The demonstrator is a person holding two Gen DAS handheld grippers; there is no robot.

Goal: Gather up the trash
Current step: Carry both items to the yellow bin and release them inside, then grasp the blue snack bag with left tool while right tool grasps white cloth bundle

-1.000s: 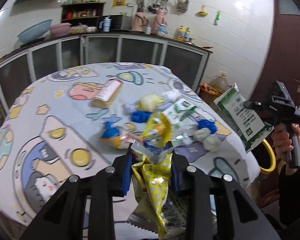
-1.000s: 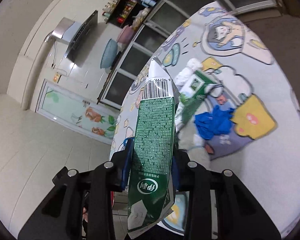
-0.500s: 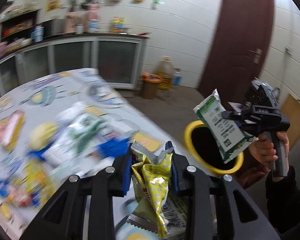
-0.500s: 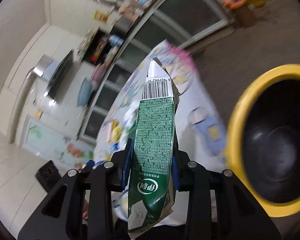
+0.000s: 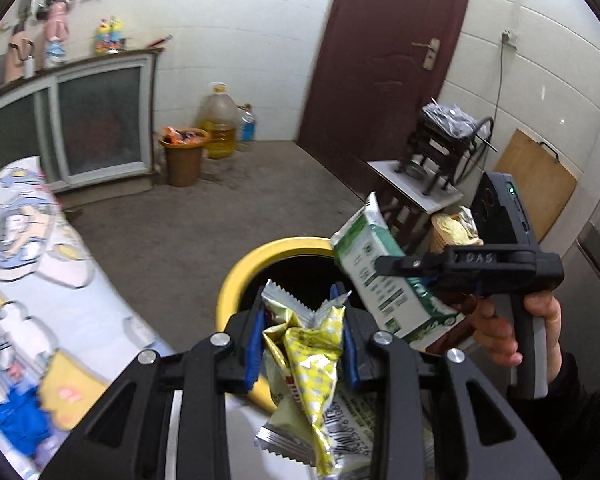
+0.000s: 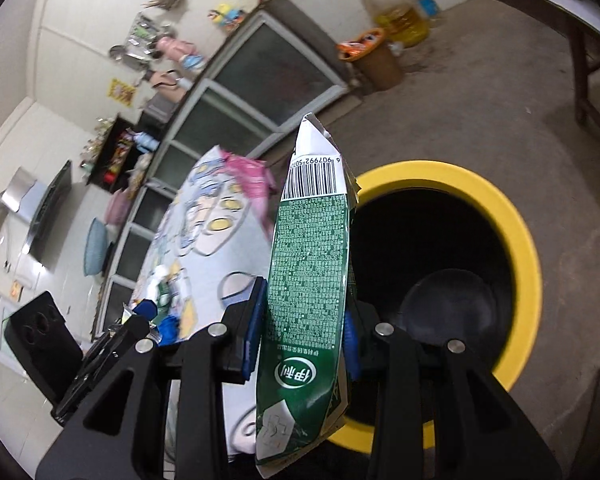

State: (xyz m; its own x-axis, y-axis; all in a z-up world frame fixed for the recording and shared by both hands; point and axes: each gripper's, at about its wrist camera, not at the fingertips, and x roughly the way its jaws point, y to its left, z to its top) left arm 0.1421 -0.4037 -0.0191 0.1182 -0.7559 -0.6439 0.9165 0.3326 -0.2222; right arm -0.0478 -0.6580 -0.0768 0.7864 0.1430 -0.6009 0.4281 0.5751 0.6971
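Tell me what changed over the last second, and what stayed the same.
Both grippers swung away from the littered table toward the yellow-rimmed bin, which now fills much of both views. Nothing was grabbed or released: the left gripper is still clamped on the yellow wrapper, the right gripper on the green carton.

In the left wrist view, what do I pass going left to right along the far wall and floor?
Glass-fronted cabinet → orange bin → yellow oil jug → blue-labelled bottle → dark red door → small table with a machine on it → wooden board.
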